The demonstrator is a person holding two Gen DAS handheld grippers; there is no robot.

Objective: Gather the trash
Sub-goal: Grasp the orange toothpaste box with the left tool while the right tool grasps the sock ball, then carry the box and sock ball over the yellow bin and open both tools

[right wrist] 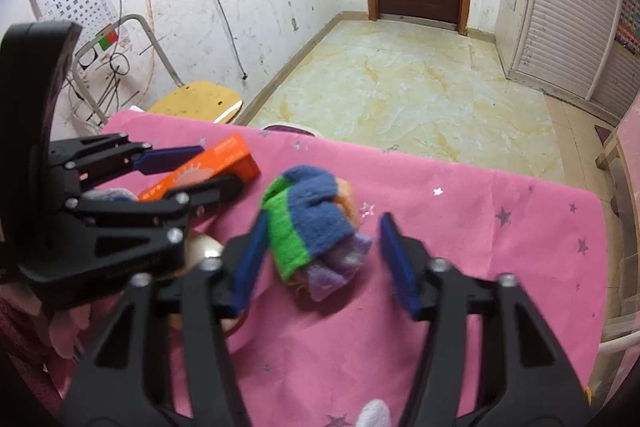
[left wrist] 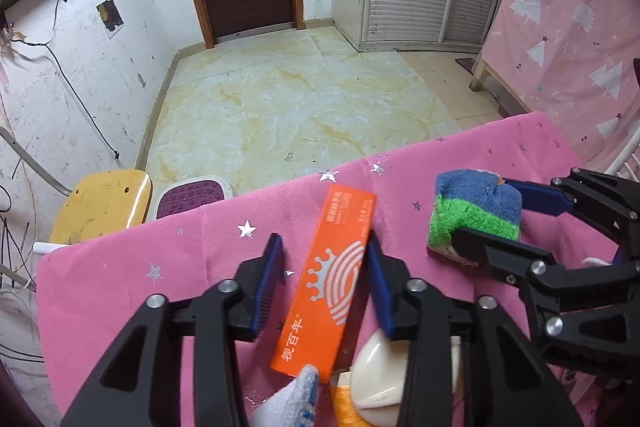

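left gripper (left wrist: 324,279) spread, straddling orange carton (left wrist: 326,283), long axis lying along its fingers | right gripper (right wrist: 320,259) spread, bracketing blue-green knit cloth (right wrist: 308,223) | both sitting between pads on pink tablecloth (left wrist: 120,287)

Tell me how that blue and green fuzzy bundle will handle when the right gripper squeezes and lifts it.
The blue and green fuzzy bundle looks like soft rolled fabric, so it will probably compress between the right gripper fingers rather than resist. Its loose purple end may sag or unroll when lifted. It seems light, and the fuzzy surface should grip the pads, so slipping looks unlikely.
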